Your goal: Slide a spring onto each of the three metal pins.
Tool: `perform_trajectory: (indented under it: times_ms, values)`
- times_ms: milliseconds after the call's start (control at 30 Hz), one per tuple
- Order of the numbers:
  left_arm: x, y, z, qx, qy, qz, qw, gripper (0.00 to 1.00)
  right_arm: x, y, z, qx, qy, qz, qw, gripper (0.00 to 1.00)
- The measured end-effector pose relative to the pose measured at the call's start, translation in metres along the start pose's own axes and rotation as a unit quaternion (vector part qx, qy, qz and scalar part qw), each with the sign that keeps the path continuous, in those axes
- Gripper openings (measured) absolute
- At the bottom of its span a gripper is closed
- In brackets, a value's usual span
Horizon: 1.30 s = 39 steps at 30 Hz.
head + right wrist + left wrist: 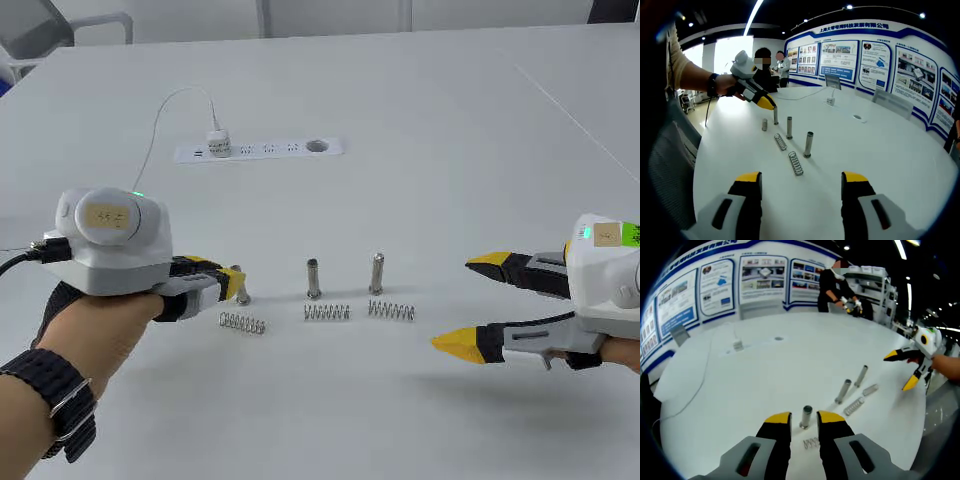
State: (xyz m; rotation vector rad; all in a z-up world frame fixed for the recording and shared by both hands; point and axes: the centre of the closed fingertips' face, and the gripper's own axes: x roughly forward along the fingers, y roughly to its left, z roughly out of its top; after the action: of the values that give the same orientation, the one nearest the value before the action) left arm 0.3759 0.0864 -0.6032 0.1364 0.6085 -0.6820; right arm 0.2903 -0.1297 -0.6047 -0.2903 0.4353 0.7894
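Three metal pins stand in a row on the white table: left pin (242, 293), middle pin (313, 278), right pin (377, 272). A spring lies in front of each: (242, 323), (327, 312), (391, 310). My left gripper (236, 283) is low at the left pin (806, 416), its yellow-tipped jaws narrowly apart on either side of it, with slim gaps showing. The nearest spring (811, 442) lies just under the jaws. My right gripper (452, 303) hovers wide open to the right of the row, holding nothing; the closest spring (795, 163) and pin (808, 144) lie ahead of it.
A white power strip (258, 150) with a plugged charger (218, 143) and cable lies at the back of the table. A grey chair (40, 30) stands beyond the far left corner. People stand past the table (837, 282).
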Motion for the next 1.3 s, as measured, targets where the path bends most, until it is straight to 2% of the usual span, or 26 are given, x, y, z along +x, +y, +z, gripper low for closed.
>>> perform_trajectory:
  times_ms: [200,333,567,700,833,900,1033,1300]
  values:
    - [-0.006,-0.001,0.001,0.004,-0.009,-0.007,0.9999,0.21,0.001,0.001,0.0,0.001,0.001,0.001,1.0,0.64]
    - [-0.011,0.0,-0.003,0.009,-0.009,-0.01,0.9999,0.23,0.0,0.001,0.001,0.001,-0.001,0.001,1.0,0.63]
    - [-0.019,0.001,-0.006,0.016,-0.026,-0.028,0.9992,0.27,0.0,0.001,0.002,0.0,0.0,-0.001,1.0,0.61]
    - [-0.022,-0.001,-0.012,0.02,-0.029,-0.037,0.9987,0.28,0.001,0.002,0.003,-0.001,0.0,0.001,1.0,0.6]
    - [-0.024,-0.005,-0.016,0.029,-0.033,-0.051,0.9977,0.3,0.002,0.002,0.003,-0.003,0.0,0.002,1.0,0.58]
    - [-0.025,-0.01,-0.017,0.04,-0.037,-0.063,0.9965,0.32,0.002,0.002,0.004,-0.003,-0.001,0.001,1.0,0.58]
    - [-0.024,-0.017,-0.023,0.064,-0.033,-0.077,0.9944,0.35,0.002,0.003,0.006,-0.003,-0.002,0.001,1.0,0.56]
    - [-0.025,-0.022,-0.031,0.074,-0.029,-0.088,0.9929,0.37,0.004,0.008,0.009,-0.007,0.0,0.005,1.0,0.54]
